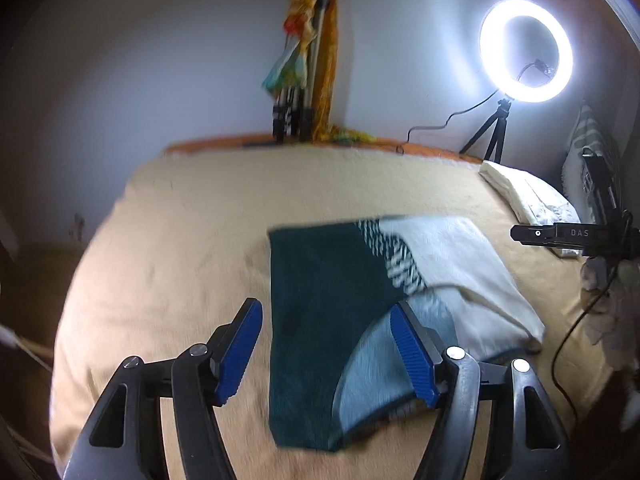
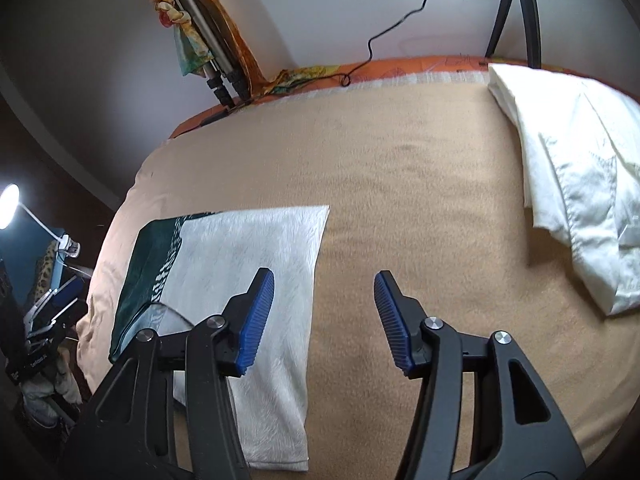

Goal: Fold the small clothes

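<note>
The green-and-white garment lies folded, seemingly flat, beneath the empty, parted left gripper and right gripper.

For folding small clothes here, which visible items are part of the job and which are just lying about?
Job: green and white garment, left gripper, right gripper, both with jaws open.
Lying about: white pillow, ring light, wrapped tripod, tan blanket.

White letters "DAS" stood on the black gripper body at the right edge of the left wrist view; further letters were cut off. Small white print on a black device in the right wrist view was illegible.
</note>
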Motion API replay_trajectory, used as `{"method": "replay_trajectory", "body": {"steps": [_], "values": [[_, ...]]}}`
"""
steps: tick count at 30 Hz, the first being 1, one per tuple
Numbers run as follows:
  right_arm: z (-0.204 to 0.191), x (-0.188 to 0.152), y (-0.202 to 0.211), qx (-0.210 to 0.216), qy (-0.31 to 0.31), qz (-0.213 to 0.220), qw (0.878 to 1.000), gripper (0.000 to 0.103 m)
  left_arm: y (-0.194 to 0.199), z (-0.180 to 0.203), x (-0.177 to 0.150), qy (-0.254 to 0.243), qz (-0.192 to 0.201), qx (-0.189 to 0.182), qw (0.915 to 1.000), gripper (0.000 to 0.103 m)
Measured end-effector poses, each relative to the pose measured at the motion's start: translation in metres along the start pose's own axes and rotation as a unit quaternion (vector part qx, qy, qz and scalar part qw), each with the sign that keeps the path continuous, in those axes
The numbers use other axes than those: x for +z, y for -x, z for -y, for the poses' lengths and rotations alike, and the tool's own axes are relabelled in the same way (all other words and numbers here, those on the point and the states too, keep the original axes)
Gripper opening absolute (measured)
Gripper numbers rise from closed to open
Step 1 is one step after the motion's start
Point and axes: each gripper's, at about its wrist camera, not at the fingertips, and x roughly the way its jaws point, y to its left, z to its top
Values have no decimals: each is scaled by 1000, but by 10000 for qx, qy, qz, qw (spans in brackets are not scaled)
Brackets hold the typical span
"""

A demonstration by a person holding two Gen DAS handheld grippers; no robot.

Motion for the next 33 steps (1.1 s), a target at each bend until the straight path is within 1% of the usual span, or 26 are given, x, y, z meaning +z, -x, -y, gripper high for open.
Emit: {"method": "replay_trajectory", "body": {"steps": [2,3,5,6,7,12,13,14,18,19,22,23,25,26,27,28,30,31,32,33], "values": [[1,-4,-4,-6,-27,-87,10000,56,0,-5,-6,116,-120,-2,9999,70],[1,-6,-5,1,-31,-120,9999,56,0,-10,-8,270,-220,-30,9994,74],[1,-10,-8,91,-85,-177,9998,60,0,-19,-15,653,-423,-225,9967,76],[1,-11,-10,169,-128,-204,9996,61,-1,-26,-19,966,-568,-444,9927,77],[1,-13,-12,230,-164,-230,9993,61,-2,-30,-22,1185,-664,-575,9891,76],[1,-16,-25,477,-300,-365,9977,61,-8,-40,-33,1674,-892,-848,9782,76],[1,-16,-27,527,-336,-376,9973,61,-10,-43,-35,1824,-942,-929,9743,76],[2,-16,-30,595,-382,-389,9967,61,-13,-48,-38,2052,-1012,-1047,9678,76],[9,-15,-37,849,-595,-320,9941,61,-18,-63,-46,2579,-1128,-1280,9510,75],[11,-14,-38,929,-644,-298,9931,61,-22,-66,-49,2730,-1207,-1397,9441,75],[16,-12,-41,1184,-803,-211,9895,61,-33,-68,-57,2916,-1394,-1528,9339,72],[16,-12,-42,1263,-829,-203,9883,61,-33,-68,-58,2924,-1340,-1545,9342,72],[16,-13,-45,1459,-869,-175,9853,61,-34,-68,-55,2881,-1328,-1605,9347,67],[15,-13,-46,1538,-881,-172,9840,61,-36,-68,-55,2901,-1339,-1645,9332,62],[15,-13,-48,1626,-894,-167,9825,57,-38,-68,-55,2946,-1357,-1678,9309,58],[14,-14,-51,1748,-938,-194,9799,55,-40,-68,-54,2982,-1335,-1715,9294,58],[12,-15,-55,1823,-967,-198,9783,51,-42,-65,-52,2931,-1303,-1722,9314,57],[9,-14,-57,1849,-967,-191,9778,50,-44,-62,-50,2889,-1288,-1733,9327,55],[8,-14,-58,1860,-969,-200,9776,48,-47,-58,-49,2848,-1330,-1775,9326,50],[6,-14,-60,1871,-980,-207,9772,47,-49,-55,-48,2822,-1335,-1781,9332,49]]}}
